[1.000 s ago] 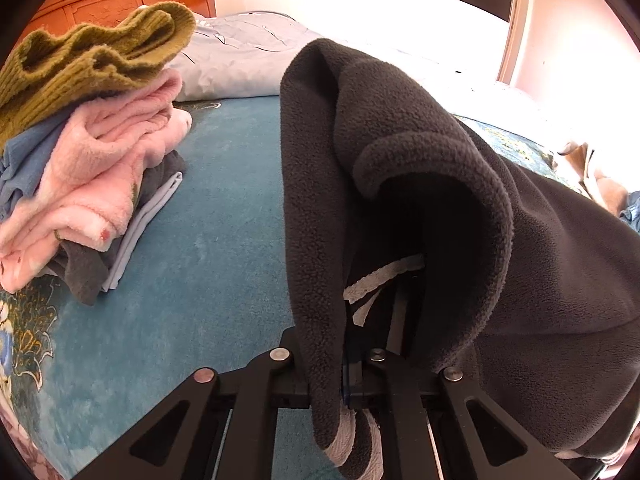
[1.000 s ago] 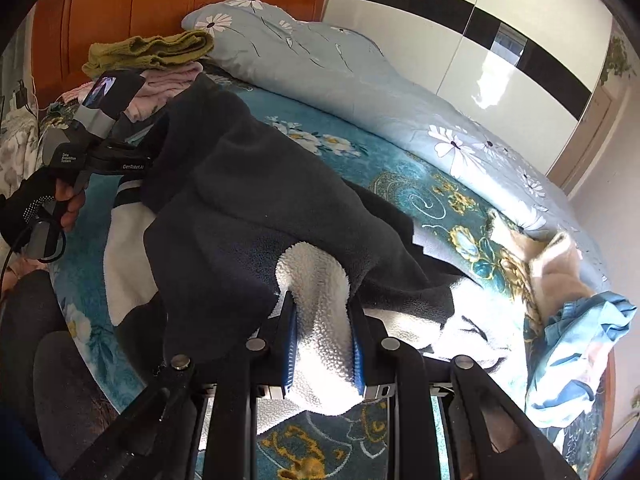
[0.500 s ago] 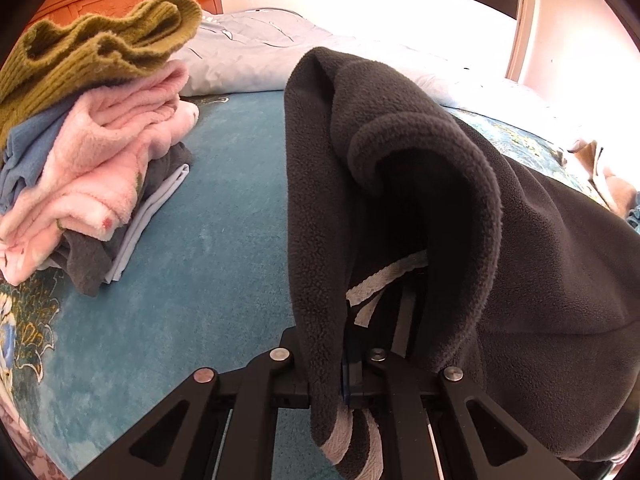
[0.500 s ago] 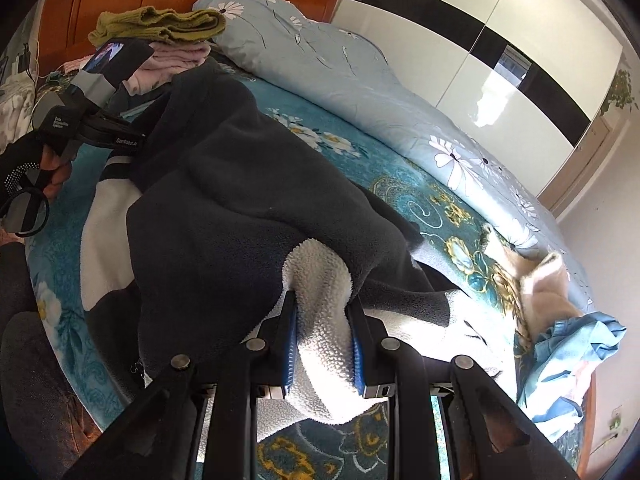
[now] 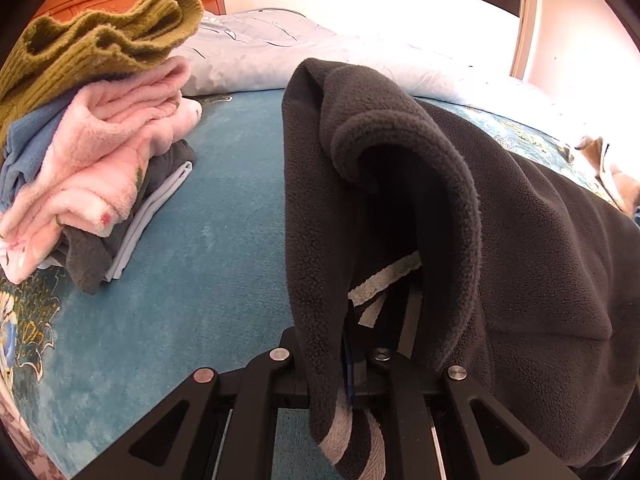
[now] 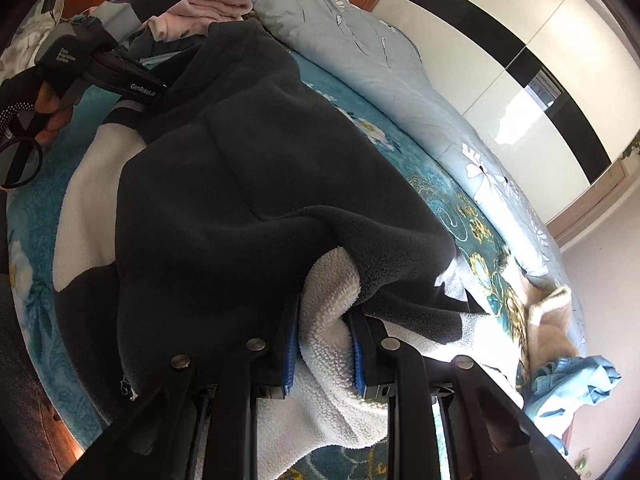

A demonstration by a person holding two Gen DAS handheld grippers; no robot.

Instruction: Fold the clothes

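A dark grey fleece garment (image 5: 540, 240) with white fleece panels hangs between both grippers above the teal bedspread (image 5: 192, 264). My left gripper (image 5: 348, 368) is shut on one dark edge of it; the cloth drapes over the fingers and hides the tips. My right gripper (image 6: 326, 344) is shut on a white fleece fold (image 6: 332, 320) of the same garment (image 6: 240, 184). In the right wrist view the left gripper body (image 6: 120, 76) shows at the garment's far end, near the stack.
A stack of folded clothes sits at the left: olive knit sweater (image 5: 92, 40), pink fleece (image 5: 108, 160), blue and grey items below. A pale blue floral duvet (image 6: 360, 40) lies along the far side. A cream garment (image 6: 548, 320) and a blue garment (image 6: 576, 384) lie at the right.
Both grippers have carried the fleece garment toward the stack of folded clothes; the stack looks nearer in both views. Both grips are unchanged.
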